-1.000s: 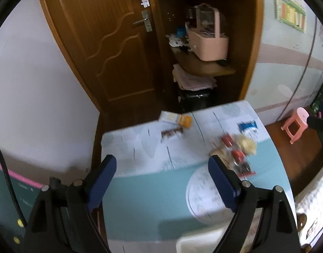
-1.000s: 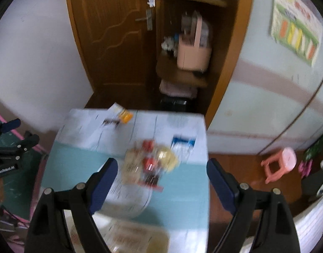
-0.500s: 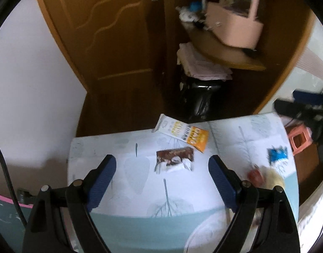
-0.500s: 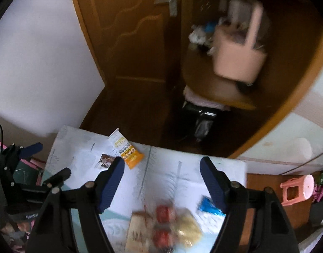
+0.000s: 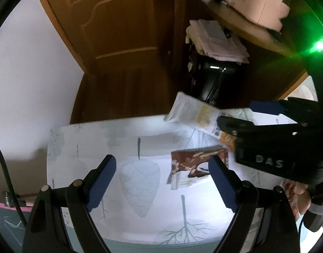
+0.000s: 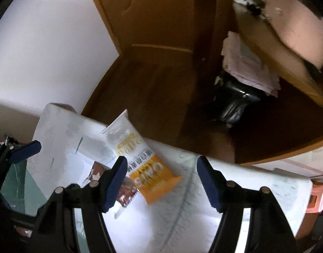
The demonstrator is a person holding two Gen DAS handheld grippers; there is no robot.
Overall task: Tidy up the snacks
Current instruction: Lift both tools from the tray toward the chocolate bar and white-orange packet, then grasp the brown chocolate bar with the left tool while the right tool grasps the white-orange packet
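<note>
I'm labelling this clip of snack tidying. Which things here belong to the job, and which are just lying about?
Belong to the job:
- white and orange snack bag
- brown snack packet
- left hand-held gripper, open, empty
- right hand-held gripper, jaws closing, nothing between them

Just lying about:
- pink basket on the shelf
- folded cloths
- black bin
- wooden door

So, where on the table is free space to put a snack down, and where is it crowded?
The table is bare on its left part, from the left edge up to the brown packet. Bare cloth also lies right of the orange-and-white packet, toward the table's right end. It is crowded where both packets lie close together, with the right gripper, jaws closing on nothing, just above.
</note>
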